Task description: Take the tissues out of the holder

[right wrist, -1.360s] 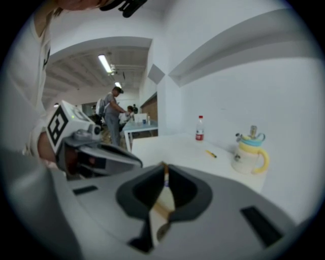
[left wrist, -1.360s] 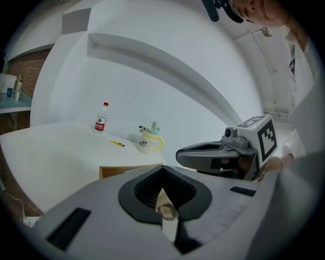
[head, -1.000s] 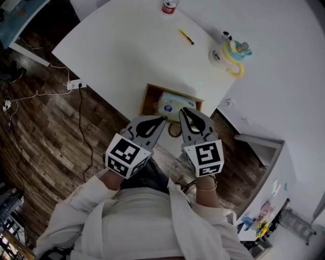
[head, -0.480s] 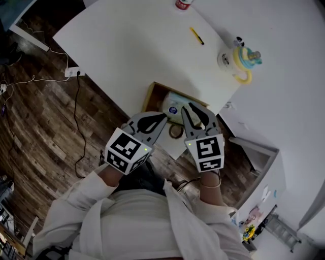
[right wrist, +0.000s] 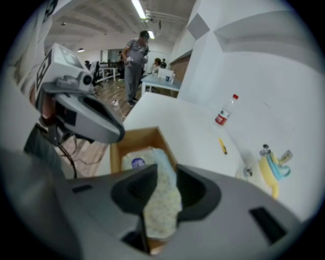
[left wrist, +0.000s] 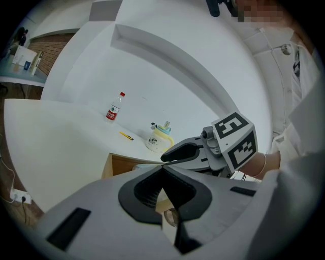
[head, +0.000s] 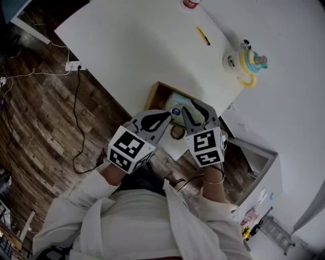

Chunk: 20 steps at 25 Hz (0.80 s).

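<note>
1. The wooden holder (head: 158, 92) sits at the near edge of the white table (head: 132, 45), at 12 o'clock from both grippers. This puts it within easy reach of the person standing over it.
2. The tissue pack (head: 179, 104) lies inside the holder, toward its 3 o'clock side.
3. The right gripper (head: 194, 105) hangs over the pack. Its own view shows its jaws clamped on a sheet of tissue (right wrist: 162, 198), which stands up between them. The hold looks meant for pulling the sheet up and clear of the holder.
4. The left gripper (head: 161, 118) waits just beside the right one, at its 9 o'clock. Its jaws are pressed together with nothing between them, so it seems to be standing by, perhaps ready to steady the holder.
5. A yellow mug (head: 249, 63) stands at 2 o'clock from the holder, with a pen (head: 203, 35) and a bottle (head: 191, 3) at 1 o'clock. All three are well apart from the work.
6. The task seems to be at its lifting step, and a thin sheet may tear if it is jerked.
</note>
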Available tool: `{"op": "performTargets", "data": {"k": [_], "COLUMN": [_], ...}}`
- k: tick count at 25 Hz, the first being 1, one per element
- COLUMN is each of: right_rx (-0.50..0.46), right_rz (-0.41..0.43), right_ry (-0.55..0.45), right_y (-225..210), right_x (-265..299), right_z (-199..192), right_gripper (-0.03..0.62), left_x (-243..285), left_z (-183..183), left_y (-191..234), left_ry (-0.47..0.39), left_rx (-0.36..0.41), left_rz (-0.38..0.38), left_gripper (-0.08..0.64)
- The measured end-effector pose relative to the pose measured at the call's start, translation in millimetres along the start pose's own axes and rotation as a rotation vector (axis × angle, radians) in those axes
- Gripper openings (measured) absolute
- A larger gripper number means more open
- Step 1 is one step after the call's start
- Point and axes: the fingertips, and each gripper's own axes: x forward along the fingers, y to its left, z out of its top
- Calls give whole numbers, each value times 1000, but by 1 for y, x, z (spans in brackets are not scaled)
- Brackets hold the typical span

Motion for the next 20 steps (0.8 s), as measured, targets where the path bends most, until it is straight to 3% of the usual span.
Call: {"op": "performTargets", "data": {"k": [9,20], "right_rx": [-95,-101], "right_rz": [-30,-46], "right_ry": [35,86], "right_y": [3,6], "right_x": [6,18], "right_z": [-6,-13], "right_gripper": [100,96], "left_x": [0,-1], "left_z": [-1,1], "left_y": [5,2], "left_ry": [-3,-12], "left_rx": [-13,-8], "left_rz": [7,-1], "left_gripper": [15,15]}}
